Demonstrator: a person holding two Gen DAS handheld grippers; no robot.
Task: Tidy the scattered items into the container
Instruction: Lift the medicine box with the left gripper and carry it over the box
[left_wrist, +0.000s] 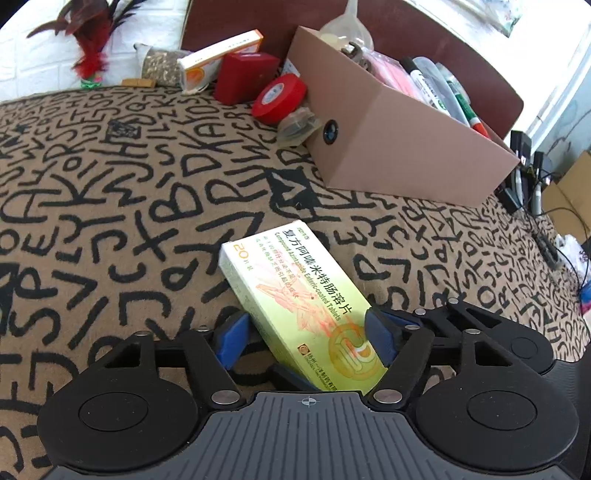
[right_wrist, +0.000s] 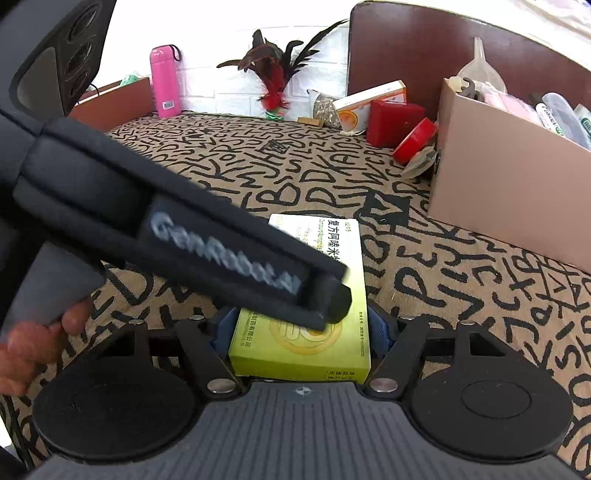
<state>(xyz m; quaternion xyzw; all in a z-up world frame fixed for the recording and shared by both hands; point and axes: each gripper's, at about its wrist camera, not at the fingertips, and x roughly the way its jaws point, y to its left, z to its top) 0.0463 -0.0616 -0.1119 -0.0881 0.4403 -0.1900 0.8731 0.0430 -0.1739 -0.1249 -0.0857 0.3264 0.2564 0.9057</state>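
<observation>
A green tablet box (left_wrist: 299, 306) sits between the left tool's (left_wrist: 308, 334) spread blue pads (left_wrist: 232, 338), short of the cardboard container (left_wrist: 399, 147). The right view shows the right tool (right_wrist: 301, 334) also straddling it, pads apart, with a pink flask (right_wrist: 165, 81) visible.

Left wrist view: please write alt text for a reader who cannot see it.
A green medicine box lies tilted between the left gripper jaws, above a tan cloth printed with black letters. Behind stands a cardboard box holding markers, with a red tape roll beside it.
</observation>
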